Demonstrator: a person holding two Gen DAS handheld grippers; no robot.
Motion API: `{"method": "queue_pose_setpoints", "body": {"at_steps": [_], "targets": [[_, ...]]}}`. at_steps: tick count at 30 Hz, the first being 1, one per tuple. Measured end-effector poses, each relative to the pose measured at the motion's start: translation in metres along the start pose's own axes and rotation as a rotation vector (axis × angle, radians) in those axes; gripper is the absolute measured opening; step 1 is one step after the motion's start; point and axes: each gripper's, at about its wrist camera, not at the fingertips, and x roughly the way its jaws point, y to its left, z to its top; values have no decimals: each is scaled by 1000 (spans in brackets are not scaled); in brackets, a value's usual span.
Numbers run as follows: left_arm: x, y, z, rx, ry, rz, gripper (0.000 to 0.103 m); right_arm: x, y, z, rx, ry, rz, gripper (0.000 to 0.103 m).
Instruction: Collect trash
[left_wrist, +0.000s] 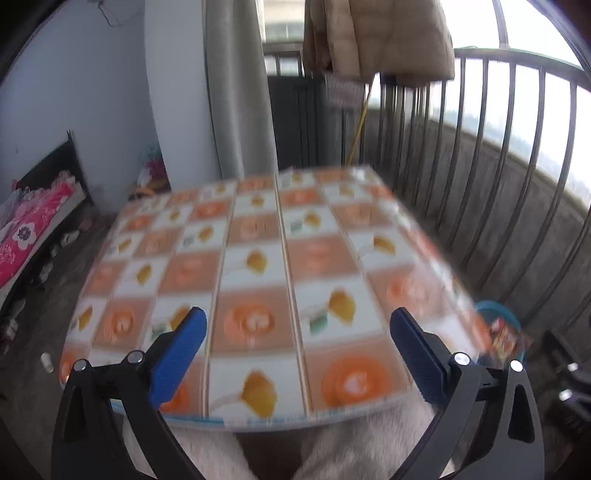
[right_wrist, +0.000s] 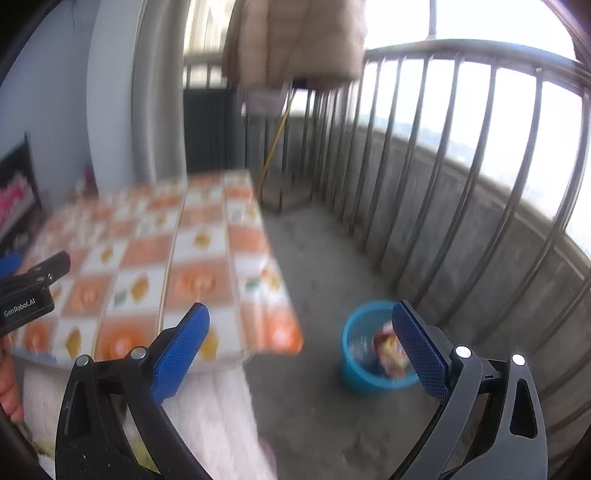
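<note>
From the left wrist, the left gripper (left_wrist: 297, 334) is spread wide and empty above a table (left_wrist: 258, 258) in an orange-and-white checked cloth; metal railing (left_wrist: 480, 166) runs along the right, a bed (left_wrist: 33, 225) lies at far left.

From the right wrist, the right gripper (right_wrist: 301, 332) gapes wide, holding nothing. A blue bin (right_wrist: 364, 369) with bright wrappers (right_wrist: 388, 350) inside stands on the concrete floor (right_wrist: 325, 258) beside the table.

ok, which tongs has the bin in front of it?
The right tongs: the blue bin with a wrapper inside sits on the floor between its open fingers. The left tongs faces the checked table, bin only at its edge.
</note>
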Motion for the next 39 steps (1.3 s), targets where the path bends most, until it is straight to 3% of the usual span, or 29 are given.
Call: {"method": "queue_pose_setpoints", "body": {"at_steps": [4,14,39], "targets": [[8,-1,-15,-6,87,-5,97,8,6,-13,11,79,-15,95],[14,2,-18,-50,133,26,97,8,-7,-26,50,123,-107,95],[11,-9,-19,9,138,27,97,3,-23,-26,81,107,-147,95]]}}
